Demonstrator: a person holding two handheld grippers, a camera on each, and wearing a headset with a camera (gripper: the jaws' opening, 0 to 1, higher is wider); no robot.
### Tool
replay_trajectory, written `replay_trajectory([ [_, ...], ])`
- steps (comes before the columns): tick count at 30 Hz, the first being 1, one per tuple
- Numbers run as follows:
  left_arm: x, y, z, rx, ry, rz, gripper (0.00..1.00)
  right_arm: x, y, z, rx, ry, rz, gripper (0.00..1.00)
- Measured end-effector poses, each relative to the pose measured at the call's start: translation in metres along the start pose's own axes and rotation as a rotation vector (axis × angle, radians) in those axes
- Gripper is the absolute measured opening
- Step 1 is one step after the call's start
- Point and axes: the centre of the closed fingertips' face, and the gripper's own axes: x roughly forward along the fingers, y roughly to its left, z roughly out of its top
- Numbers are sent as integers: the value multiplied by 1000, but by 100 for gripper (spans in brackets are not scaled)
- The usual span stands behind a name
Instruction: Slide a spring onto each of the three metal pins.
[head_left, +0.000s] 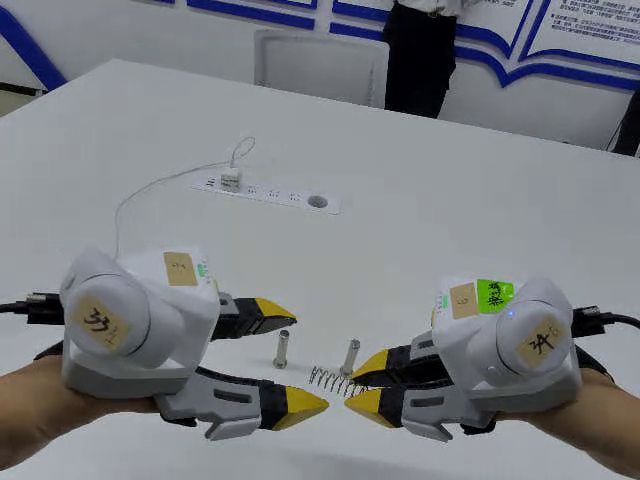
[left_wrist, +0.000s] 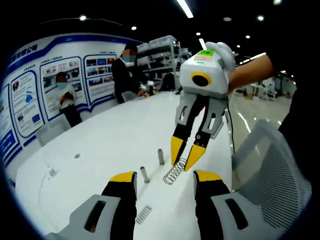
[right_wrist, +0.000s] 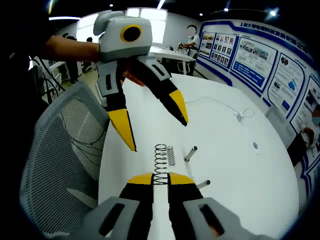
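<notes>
On the white worktop (head_left: 420, 230) we see two metal pins standing upright and near each other, left pin (head_left: 282, 348) and right pin (head_left: 350, 355), both with bare shafts. Right gripper (head_left: 355, 387) has its jaws almost closed, pinching one end of a spring (head_left: 326, 379). The coil sticks out from the yellow tips toward the left gripper (head_left: 302, 356), low and just in front of the right pin, apart from it. We can't tell if the free end touches the worktop. Left gripper is spread wide with nothing in it, tips facing the right gripper's tips, and the left pin stands just ahead of the gap between its jaws. Left gripper view shows a second spring (left_wrist: 143, 214) lying flat on the worktop, low between that gripper's jaws and closer to the left one. Right gripper view shows that coil just beside the held one. Well behind the pins a power strip (head_left: 270, 192) lies on the worktop with a white cable (head_left: 150, 190) looping off it. A grey mesh chair (left_wrist: 270, 175) stands at the worktop edge.
</notes>
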Motion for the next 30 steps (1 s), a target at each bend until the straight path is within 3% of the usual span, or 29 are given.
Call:
replay_trajectory([
  [5,4,-1,-5,20,20,-2,44,-1,-1,4,-24,-4,-9,10],
  [10,5,0,-7,41,34,-5,33,-2,2,10,-36,-12,0,10],
  [14,5,-7,-9,97,57,-36,26,-3,3,11,-73,1,3,10],
  [30,10,-18,-18,184,134,-123,13,-1,11,12,-138,31,45,10],
])
